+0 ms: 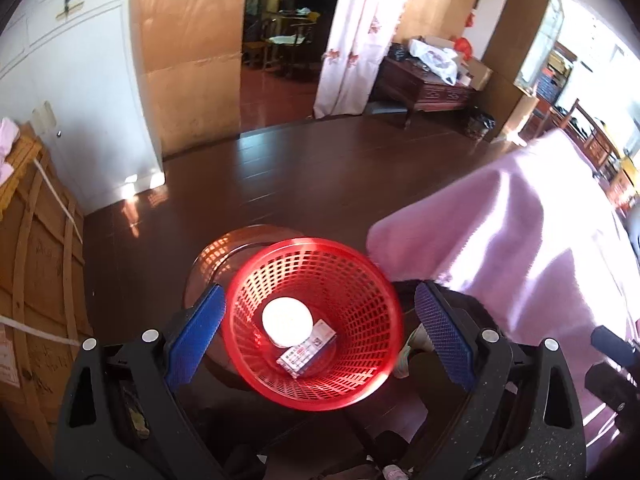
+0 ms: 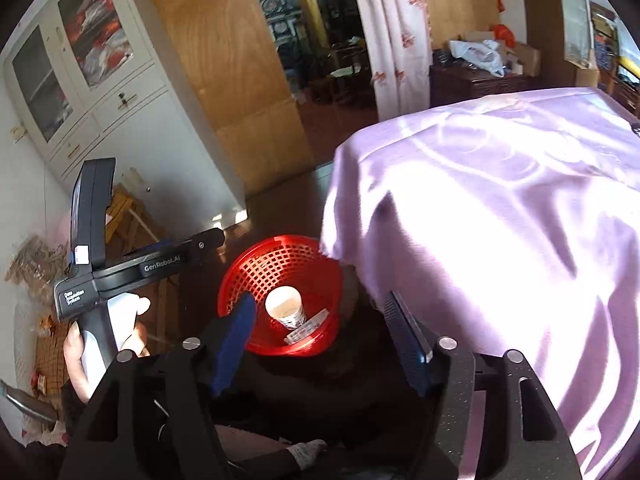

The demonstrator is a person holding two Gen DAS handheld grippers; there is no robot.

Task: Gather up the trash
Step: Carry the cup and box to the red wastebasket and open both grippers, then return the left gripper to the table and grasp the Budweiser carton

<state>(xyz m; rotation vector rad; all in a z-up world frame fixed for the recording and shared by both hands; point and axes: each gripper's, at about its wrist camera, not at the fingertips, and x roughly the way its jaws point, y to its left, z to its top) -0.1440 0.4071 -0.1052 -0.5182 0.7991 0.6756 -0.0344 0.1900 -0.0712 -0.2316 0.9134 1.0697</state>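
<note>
A red mesh waste basket (image 1: 360, 276) stands on the dark wood floor, seen from above. Inside lie a white paper cup (image 1: 287, 321) and a small white printed packet (image 1: 307, 354). My left gripper (image 1: 320, 332) is open and empty, its blue pads wide apart above the basket. In the right wrist view the basket (image 2: 256, 272) sits by the corner of a pink-covered table, with the cup (image 2: 283, 304) and packet (image 2: 308, 326) in it. My right gripper (image 2: 320, 338) is open and empty above the basket. The left gripper's body (image 2: 120, 272) shows at left, held by a hand.
A table under a pink cloth (image 1: 532, 232) (image 2: 500, 220) stands right of the basket. A wooden crate (image 1: 36, 300) and white cabinet (image 1: 80, 92) are at left. An open doorway (image 1: 280, 48) and a dark low table (image 1: 424, 84) lie beyond the dark floor (image 1: 300, 176).
</note>
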